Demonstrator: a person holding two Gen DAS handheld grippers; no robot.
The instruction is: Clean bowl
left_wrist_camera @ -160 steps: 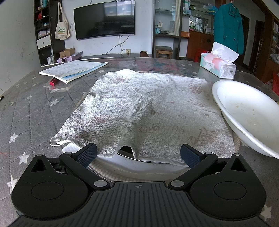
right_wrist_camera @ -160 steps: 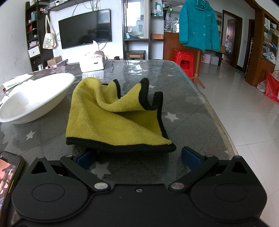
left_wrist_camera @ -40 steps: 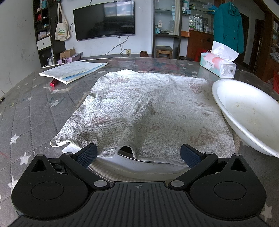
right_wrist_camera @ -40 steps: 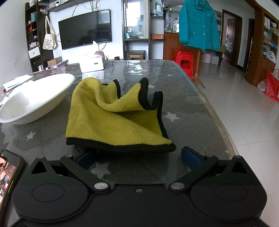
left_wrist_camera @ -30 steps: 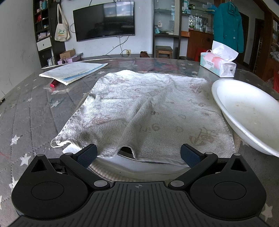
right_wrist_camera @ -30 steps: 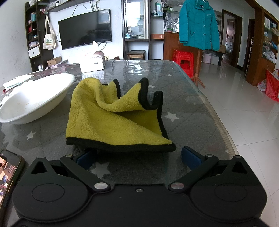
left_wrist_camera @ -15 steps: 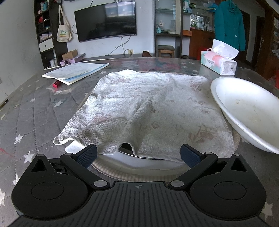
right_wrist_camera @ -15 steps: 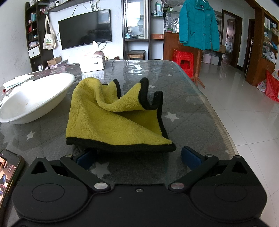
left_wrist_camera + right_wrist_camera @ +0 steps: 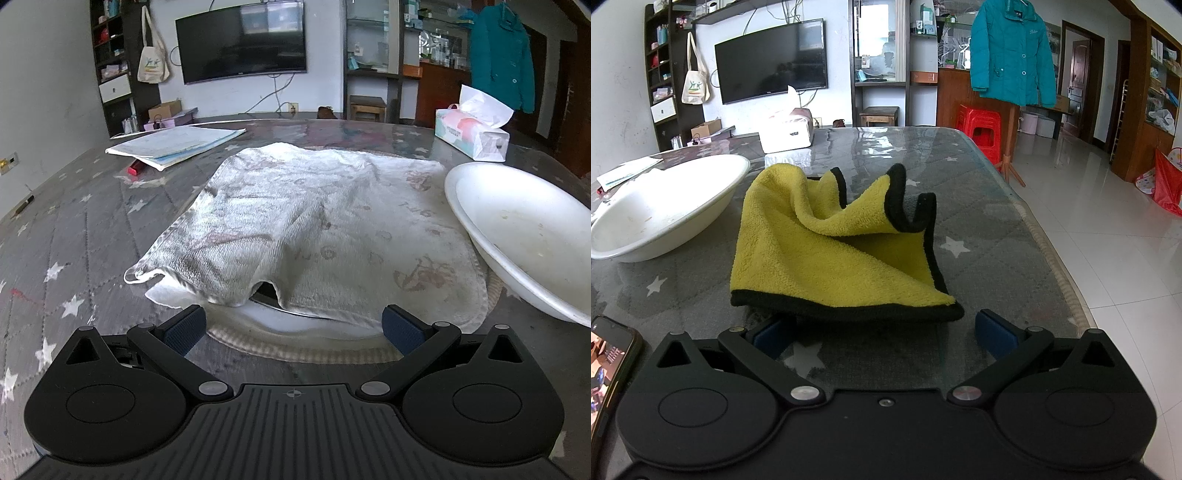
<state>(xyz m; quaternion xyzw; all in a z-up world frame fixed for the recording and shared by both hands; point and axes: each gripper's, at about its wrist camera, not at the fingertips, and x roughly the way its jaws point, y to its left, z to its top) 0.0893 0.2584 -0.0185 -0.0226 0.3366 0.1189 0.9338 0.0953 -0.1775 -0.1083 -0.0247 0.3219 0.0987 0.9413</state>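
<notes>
A wide white bowl (image 9: 524,229) with faint specks inside sits on the table right of my left gripper (image 9: 293,326), which is open and empty, just short of a worn white towel (image 9: 314,225) lying over a round metal dish whose rim peeks out beneath. The same bowl (image 9: 661,210) appears at the left in the right wrist view. My right gripper (image 9: 884,332) is open, its fingers flanking the near edge of a crumpled yellow cloth (image 9: 831,251) with black trim. That cloth's hem hides part of the left pad.
A tissue box (image 9: 471,131) stands behind the bowl. Papers (image 9: 173,142) and a red item lie at the far left. A phone (image 9: 607,363) lies beside my right gripper. The table's right edge (image 9: 1045,251) drops to a tiled floor.
My left gripper has pulled back and risen a little, so more of the dish rim under the towel shows. The right gripper and yellow cloth have stayed still.
</notes>
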